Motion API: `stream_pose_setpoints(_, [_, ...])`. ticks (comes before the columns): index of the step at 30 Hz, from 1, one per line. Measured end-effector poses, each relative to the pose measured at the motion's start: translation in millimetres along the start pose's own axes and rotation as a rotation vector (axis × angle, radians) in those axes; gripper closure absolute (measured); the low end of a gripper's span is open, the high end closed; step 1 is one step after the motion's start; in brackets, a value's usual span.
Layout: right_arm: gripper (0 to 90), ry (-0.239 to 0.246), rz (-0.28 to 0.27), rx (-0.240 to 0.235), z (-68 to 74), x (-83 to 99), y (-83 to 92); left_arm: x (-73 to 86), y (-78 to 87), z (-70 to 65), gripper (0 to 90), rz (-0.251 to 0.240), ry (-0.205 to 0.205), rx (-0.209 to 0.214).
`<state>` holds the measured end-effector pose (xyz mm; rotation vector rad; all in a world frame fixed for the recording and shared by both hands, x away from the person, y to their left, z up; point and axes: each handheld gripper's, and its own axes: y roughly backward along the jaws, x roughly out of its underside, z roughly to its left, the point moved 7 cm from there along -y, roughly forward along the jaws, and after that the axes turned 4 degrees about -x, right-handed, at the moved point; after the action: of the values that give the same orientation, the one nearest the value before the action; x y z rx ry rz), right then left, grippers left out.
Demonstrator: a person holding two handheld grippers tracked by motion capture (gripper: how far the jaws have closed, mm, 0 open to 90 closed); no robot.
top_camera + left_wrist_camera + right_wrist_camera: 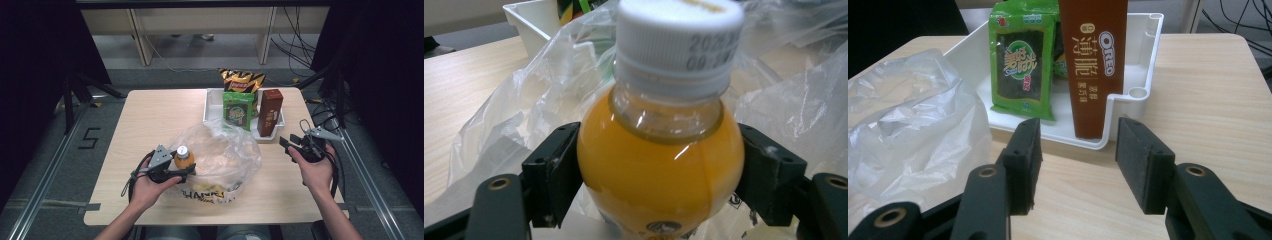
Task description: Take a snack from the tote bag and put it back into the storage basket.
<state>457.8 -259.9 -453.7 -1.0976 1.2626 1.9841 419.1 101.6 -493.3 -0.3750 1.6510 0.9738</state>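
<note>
- Near the front edge of the light wooden worktop point(150, 117), left of its middle, the left hand-held gripper point(172, 170) is clamped on a small clear plastic bottle of orange juice with a white screw cap point(661, 150); in the left gripper view both black pads press on the bottle's round shoulder, and the bottle stands upright.
- Just behind and to the right of the bottle, touching it, lies a crumpled clear plastic bag with black-and-yellow print point(225, 155), spread over the middle of the worktop towards the front edge.
- Near the right edge, the right hand-held gripper point(290, 145) hovers with its jaws parted at a middling width and nothing between them, well apart from the bottle.
- Ahead of it, at the far right corner, sits a white plastic tray point(1148, 55), with the bag's edge just beside its near left side.
- In the tray stand a green seaweed snack packet point(1023, 60) and a tall brown biscuit box point(1093, 65), side by side.
- A yellow-and-black crisp bag point(242, 80) stands behind them at the far edge.
</note>
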Motion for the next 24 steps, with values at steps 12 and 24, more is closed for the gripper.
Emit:
stream_pose_setpoints(12, [53.4, -0.015, 0.010, -0.008, -1.4, 2.4, 0.5, 6.2, -2.0, -0.3, 30.4, 0.013, -0.016, 0.006])
stream_pose_setpoints(24, [53.4, -0.016, 0.015, -0.010, -2.4, 3.1, -0.4, 0.7, 1.1, -2.7, 30.9, 0.001, -0.007, 0.019])
